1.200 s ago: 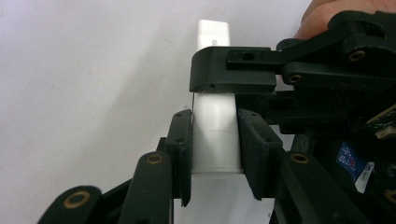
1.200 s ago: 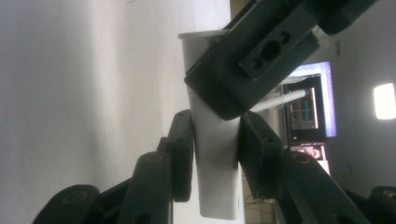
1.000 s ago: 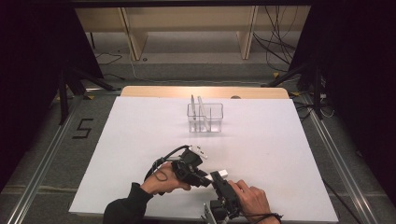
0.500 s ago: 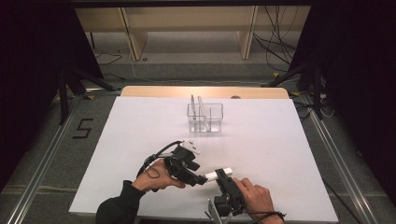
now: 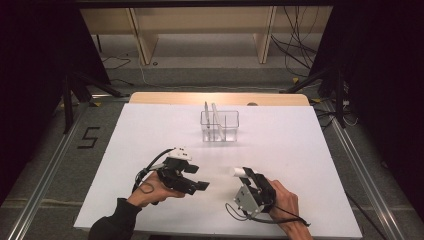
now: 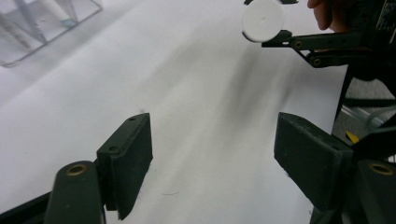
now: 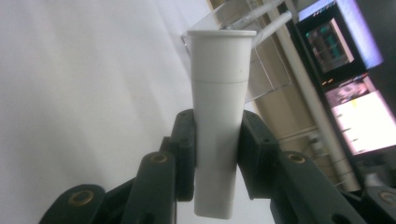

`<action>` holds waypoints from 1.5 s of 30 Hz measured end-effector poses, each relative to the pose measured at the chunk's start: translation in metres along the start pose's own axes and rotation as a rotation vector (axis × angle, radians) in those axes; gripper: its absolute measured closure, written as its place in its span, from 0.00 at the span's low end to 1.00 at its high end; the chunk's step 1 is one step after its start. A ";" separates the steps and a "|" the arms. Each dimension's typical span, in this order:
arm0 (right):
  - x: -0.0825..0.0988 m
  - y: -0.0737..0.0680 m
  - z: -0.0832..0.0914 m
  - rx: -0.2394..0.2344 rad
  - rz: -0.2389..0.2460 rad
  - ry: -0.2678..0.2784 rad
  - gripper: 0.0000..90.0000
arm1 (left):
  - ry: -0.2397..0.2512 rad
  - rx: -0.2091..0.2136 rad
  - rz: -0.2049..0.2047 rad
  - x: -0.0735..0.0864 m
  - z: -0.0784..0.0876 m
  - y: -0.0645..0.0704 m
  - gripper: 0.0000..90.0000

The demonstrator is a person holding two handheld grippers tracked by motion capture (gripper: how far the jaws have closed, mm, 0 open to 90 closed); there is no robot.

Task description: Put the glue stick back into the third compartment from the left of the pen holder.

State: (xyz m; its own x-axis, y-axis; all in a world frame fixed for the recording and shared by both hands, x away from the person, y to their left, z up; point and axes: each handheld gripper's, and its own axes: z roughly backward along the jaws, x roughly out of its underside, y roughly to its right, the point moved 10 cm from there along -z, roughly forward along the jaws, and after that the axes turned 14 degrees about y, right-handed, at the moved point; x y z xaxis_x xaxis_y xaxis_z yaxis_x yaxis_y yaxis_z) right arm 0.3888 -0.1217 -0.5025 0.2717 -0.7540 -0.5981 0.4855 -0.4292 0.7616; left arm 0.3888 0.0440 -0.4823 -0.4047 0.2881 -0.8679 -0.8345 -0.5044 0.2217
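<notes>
High view: your left gripper (image 5: 202,186) sits low on the white table (image 5: 300,145), left of centre, jaws parted with nothing between them, having just been opening. Your right gripper (image 5: 245,174) is near it to the right, clamped on a white tube (image 5: 236,172) whose free end points up the table. A clear plastic rack (image 5: 220,126) with thin sticks leaning in it stands well apart, toward the far edge and the wooden board (image 5: 220,98) behind. Left gripper view: your two black pads (image 6: 133,154) stand wide apart over bare white tabletop, gripping nothing; the round end of the white tube (image 6: 263,19) shows at top, held in the other gripper's jaws; the clear rack (image 6: 42,23) lies at upper left. Right gripper view: your jaws press both sides of the white tube (image 7: 219,107), which rises lengthwise between them, its rimmed end away from you; the clear rack (image 7: 261,65) is beyond it, with lit screens (image 7: 350,79) farther off.
</notes>
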 end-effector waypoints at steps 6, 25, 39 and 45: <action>0.001 0.015 -0.008 -0.033 -0.265 0.044 0.78 | 0.077 -0.044 0.002 0.001 0.008 -0.011 0.29; 0.015 0.062 -0.028 -0.086 -0.912 0.109 0.78 | 0.287 -0.157 -0.007 0.014 0.023 -0.034 0.23; -0.013 0.103 -0.063 -0.100 -0.994 0.138 0.78 | 0.348 -0.217 0.013 0.029 0.039 -0.041 0.22; -0.018 0.116 -0.082 -0.087 -1.028 0.138 0.78 | 0.350 -0.229 0.009 0.033 0.044 -0.041 0.22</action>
State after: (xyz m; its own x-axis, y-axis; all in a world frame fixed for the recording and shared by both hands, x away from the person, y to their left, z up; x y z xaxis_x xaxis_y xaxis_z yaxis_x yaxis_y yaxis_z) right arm 0.5083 -0.1173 -0.4242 -0.2165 0.0212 -0.9761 0.5933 -0.7911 -0.1488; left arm 0.3936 0.1099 -0.5008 -0.2267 0.0088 -0.9739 -0.7109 -0.6851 0.1593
